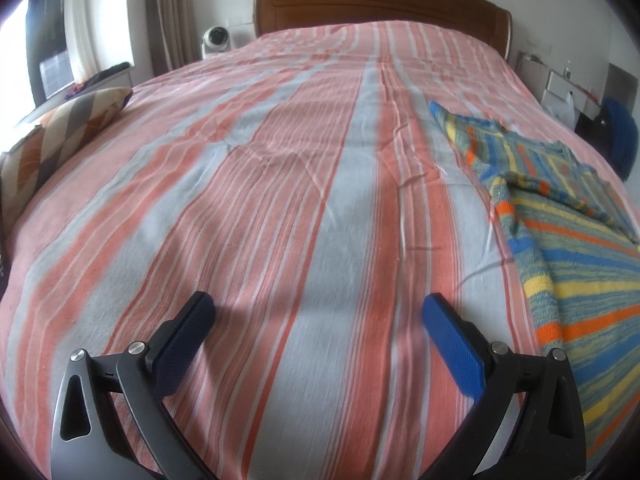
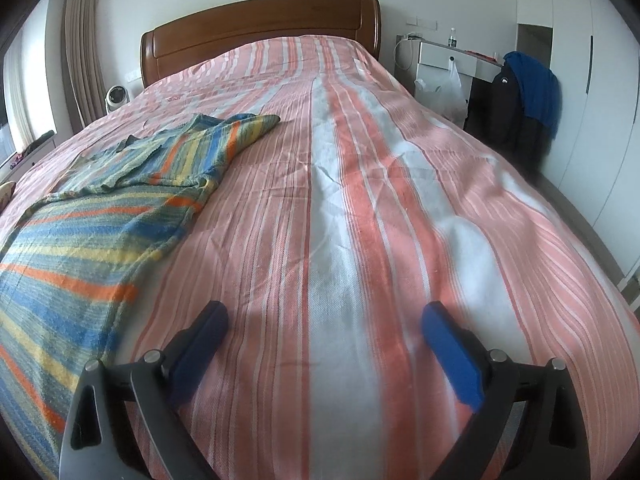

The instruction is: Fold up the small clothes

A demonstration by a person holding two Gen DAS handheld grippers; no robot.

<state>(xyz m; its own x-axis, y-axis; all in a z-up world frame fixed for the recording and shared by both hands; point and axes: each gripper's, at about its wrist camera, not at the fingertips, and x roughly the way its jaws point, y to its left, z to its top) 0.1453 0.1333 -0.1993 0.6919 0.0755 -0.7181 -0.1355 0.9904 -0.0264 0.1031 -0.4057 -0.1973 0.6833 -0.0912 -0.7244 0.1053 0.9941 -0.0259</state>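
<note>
A knitted sweater with blue, yellow, orange and green stripes lies spread on the bed. In the left wrist view it (image 1: 568, 240) is at the right, one sleeve reaching toward the headboard. In the right wrist view it (image 2: 92, 216) is at the left. My left gripper (image 1: 318, 306) is open and empty, low over the bedspread, to the left of the sweater. My right gripper (image 2: 324, 314) is open and empty, low over the bedspread, to the right of the sweater. Neither gripper touches the sweater.
The bed has a pink, orange and grey striped bedspread (image 1: 280, 168) and a wooden headboard (image 1: 380, 4). A patterned cushion (image 1: 60, 132) lies at the bed's left edge. A white fan (image 1: 216, 40) stands by the curtain. A nightstand (image 2: 448, 56) and chair with dark and blue jackets (image 2: 524, 96) stand right of the bed.
</note>
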